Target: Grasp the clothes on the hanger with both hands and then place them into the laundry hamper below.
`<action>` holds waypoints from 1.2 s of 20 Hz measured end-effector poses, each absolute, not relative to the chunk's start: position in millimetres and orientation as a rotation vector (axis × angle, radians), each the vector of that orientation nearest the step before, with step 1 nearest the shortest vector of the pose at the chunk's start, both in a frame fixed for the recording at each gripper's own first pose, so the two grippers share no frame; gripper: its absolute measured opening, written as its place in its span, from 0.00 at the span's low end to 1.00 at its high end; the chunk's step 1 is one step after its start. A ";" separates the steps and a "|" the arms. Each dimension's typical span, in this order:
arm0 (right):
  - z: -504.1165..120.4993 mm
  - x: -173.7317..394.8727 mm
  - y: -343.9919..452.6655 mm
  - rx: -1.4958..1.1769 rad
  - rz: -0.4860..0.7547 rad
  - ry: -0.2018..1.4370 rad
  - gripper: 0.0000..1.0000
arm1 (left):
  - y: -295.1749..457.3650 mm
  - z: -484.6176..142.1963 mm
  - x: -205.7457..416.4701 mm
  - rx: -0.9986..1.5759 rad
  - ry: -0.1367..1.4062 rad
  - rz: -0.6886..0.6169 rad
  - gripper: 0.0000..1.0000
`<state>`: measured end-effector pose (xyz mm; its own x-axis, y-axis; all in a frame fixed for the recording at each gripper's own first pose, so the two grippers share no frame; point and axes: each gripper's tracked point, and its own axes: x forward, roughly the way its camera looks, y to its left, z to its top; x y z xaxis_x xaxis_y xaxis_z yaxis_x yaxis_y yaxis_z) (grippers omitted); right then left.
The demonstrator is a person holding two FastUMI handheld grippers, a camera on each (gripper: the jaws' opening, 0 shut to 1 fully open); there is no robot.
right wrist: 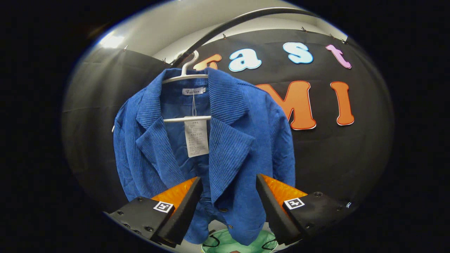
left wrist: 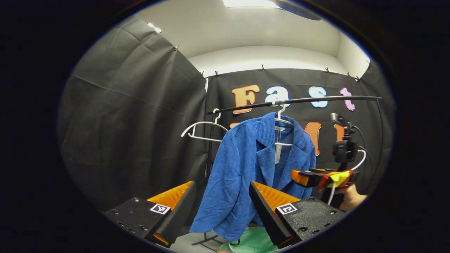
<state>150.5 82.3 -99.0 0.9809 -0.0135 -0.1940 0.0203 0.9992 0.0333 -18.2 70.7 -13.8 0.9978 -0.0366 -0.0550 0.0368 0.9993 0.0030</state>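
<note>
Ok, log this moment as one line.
stage: approach | left gripper: open | right gripper: open | blue jacket: on hanger | hamper: below

Empty white hanger [left wrist: 202, 129] on black rail [left wrist: 299, 101], black cloth wall [left wrist: 133, 116] behind, ceiling light [left wrist: 246, 2].

Blue jacket [right wrist: 225, 154] on hanger [right wrist: 186, 75], spread tool [right wrist: 228, 186], hamper [right wrist: 232, 244] below

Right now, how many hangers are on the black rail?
2: one empty white plastic hanger near the rail's left end, one white hanger holding the blue corduroy jacket. Others may be hidden.
</note>
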 end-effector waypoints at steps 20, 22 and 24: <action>-102.3 176.2 20.3 0.116 0.180 0.165 0.12 | -15.0 -66.8 32.9 -0.045 0.134 0.092 0.92; -87.3 158.3 1.2 0.139 0.211 0.158 0.12 | -42.6 -74.0 54.7 -0.054 0.137 0.042 0.92; -67.6 141.4 -6.2 0.212 0.274 0.144 0.12 | -66.9 -82.0 75.6 -0.072 0.143 -0.011 0.92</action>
